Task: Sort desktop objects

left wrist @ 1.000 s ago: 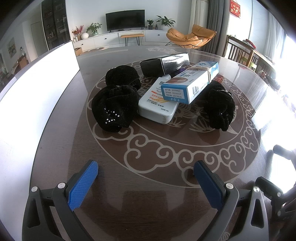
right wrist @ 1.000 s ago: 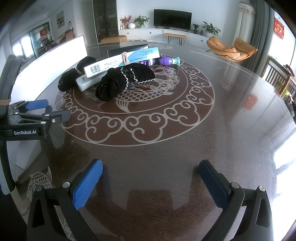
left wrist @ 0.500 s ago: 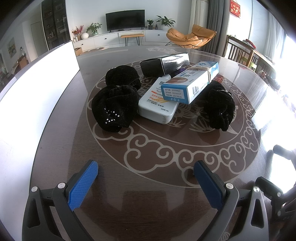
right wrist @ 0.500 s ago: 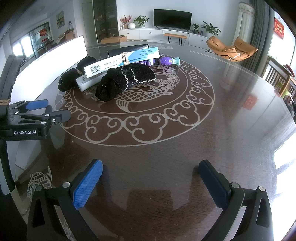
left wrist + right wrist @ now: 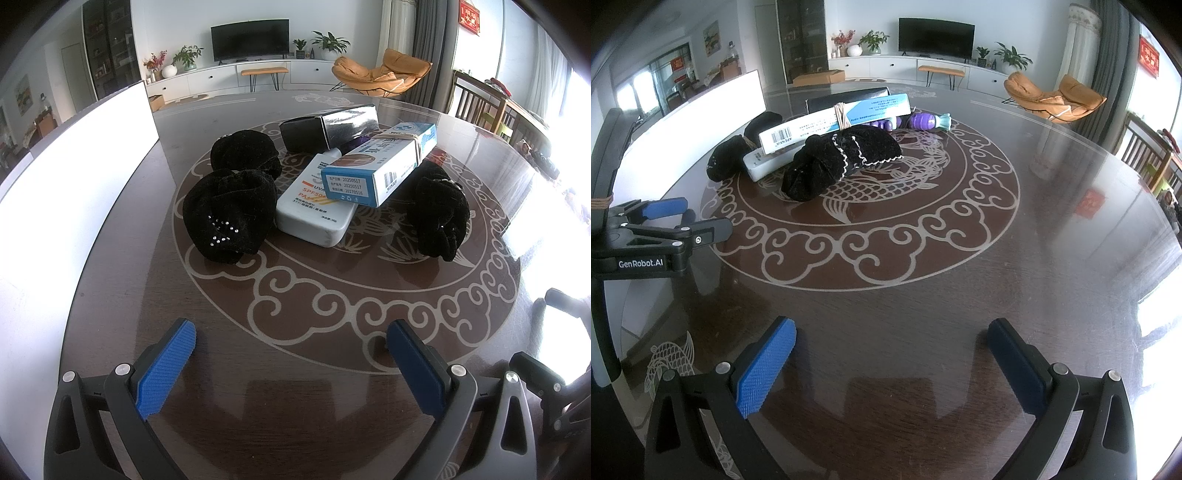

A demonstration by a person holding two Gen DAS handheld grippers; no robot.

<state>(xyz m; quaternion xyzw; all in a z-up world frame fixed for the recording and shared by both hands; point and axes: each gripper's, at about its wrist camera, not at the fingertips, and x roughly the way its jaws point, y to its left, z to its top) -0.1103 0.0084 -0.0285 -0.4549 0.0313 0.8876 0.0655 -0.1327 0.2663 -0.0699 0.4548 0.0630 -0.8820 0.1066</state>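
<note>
The left gripper point(image 5: 290, 345) hovers low over the dark glass-topped worktop point(image 5: 295, 398) with its jaws spread wide and holding nothing; its blue fingertips point(image 5: 168, 363) frame bare surface short of the object cluster. The right gripper point(image 5: 892, 347) is likewise wide open and empty, positioned near the worktop edge, well apart from the objects. In the right wrist view the left gripper appears at the left edge, level with the ornamental ring. The task objects are grouped inside the circular fish-and-cloud pattern at the worktop centre. A white sunscreen bottle point(image 5: 314, 210) lies flat, its cap pointing away from the left camera. A blue-and-white carton point(image 5: 380, 166), bound with a rubber band, rests tilted across the bottle. A black cloth bundle with small studs point(image 5: 229, 218) sits just beside the bottle on the left, and a second black cloth bundle point(image 5: 243, 155) lies behind it. A third black cloth piece with white trim point(image 5: 846, 158) lies on the right side of the carton. A glossy black box point(image 5: 328, 129) lies behind the cluster. A purple toy with a teal end point(image 5: 925, 121) lies at the far side, partly hidden by the carton. A tall white panel point(image 5: 74, 155) borders the left side of the worktop.
</note>
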